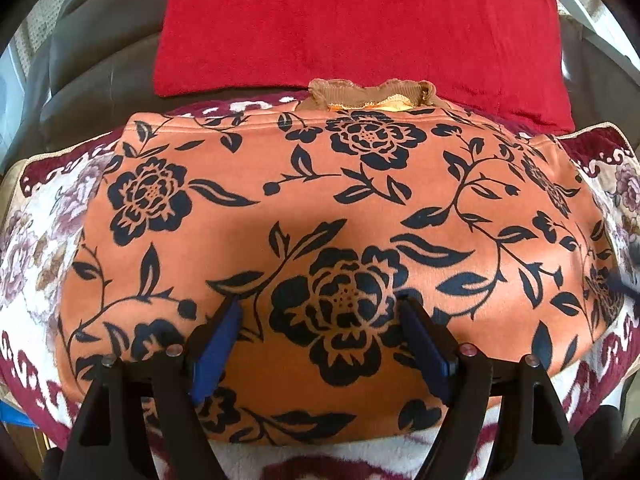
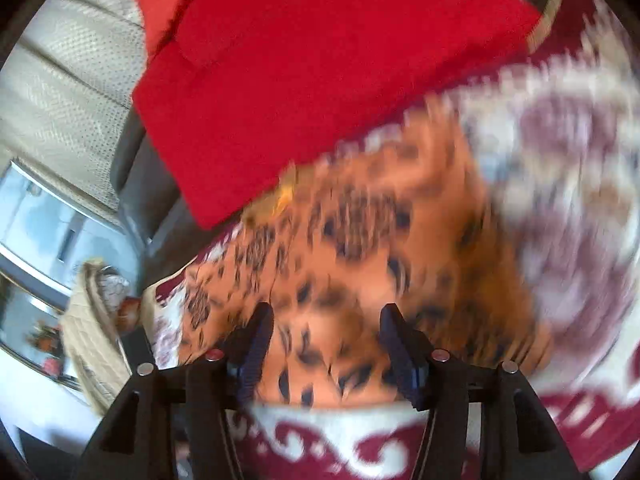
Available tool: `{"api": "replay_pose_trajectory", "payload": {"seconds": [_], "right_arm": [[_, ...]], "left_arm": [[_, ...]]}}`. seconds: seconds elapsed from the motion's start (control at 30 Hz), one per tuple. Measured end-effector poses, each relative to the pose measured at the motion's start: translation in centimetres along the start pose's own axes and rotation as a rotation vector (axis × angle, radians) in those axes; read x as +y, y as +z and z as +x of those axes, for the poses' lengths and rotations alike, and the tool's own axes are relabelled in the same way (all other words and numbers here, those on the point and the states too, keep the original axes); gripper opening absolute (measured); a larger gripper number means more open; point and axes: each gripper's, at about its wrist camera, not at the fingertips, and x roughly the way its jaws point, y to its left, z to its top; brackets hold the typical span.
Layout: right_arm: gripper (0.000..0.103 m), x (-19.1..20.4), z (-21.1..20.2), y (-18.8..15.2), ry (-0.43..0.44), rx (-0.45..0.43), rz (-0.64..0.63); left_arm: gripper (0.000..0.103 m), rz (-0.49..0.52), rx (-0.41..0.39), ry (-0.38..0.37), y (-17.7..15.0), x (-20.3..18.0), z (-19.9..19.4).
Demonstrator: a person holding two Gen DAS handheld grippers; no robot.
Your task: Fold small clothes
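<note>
Hovering low in the left wrist view, the left gripper (image 1: 320,320) has its jaws spread wide and empty over the orange floral garment (image 1: 320,200), which lies flat across the patterned blanket (image 1: 36,220), long axis side to side, collar (image 1: 368,90) far, hem nearest. The red cloth (image 1: 360,20) lies beyond. In the right wrist view, blurred, the right gripper (image 2: 326,332) is also wide apart, holding nothing, at the near hem (image 2: 320,398), with blanket to the right.

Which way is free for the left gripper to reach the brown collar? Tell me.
Probably yes, straight ahead: the left gripper is open over the orange floral garment, and nothing lies between it and the brown collar at the far edge, beside the red cloth.
</note>
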Motion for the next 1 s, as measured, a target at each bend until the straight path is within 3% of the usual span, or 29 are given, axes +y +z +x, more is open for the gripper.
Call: {"api": "replay_pose_trajectory", "payload": {"seconds": [0.03,0.1,0.17,0.3,0.6,0.73,0.9,1.0], "right_arm": [[0.060,-1.6,0.5,-0.6,-0.064,-0.002,0.067],[0.060,-3.2,-0.8,-2.0,-0.014,-0.076,0.148],[0.061,-2.9,-2.8,-3.7,-0.053,-0.158,0.126],[0.063,-3.9,-2.9,-6.2,-0.023,-0.126,0.188],[0.063,-5.8,-1.5,-3.4,0.003,-0.121,0.324],[0.064,-5.8,-1.0,-2.5,0.013,-0.162,0.356],[0.064,-5.4,-0.8,-2.0,-0.012,-0.182,0.337],[0.062,-5.0,-0.2,-1.0,-0.027,-0.199,0.321]], "left_arm": [[0.081,-0.002,-0.002,0.000,-0.1,0.1,-0.3],[0.081,0.008,-0.015,-0.001,-0.4,0.2,-1.2],[0.081,0.011,-0.036,0.015,-0.6,0.4,-2.0],[0.081,-0.008,-0.030,0.005,-0.9,0.8,-2.5],[0.081,0.004,-0.045,0.016,-1.4,0.2,-3.5],[0.081,0.000,-0.061,0.005,-0.8,-0.1,-3.4],[0.081,-0.023,-0.105,-0.006,0.0,-0.3,-3.3],[0.081,-0.003,-0.072,-0.002,0.2,-0.8,-1.8]]}}
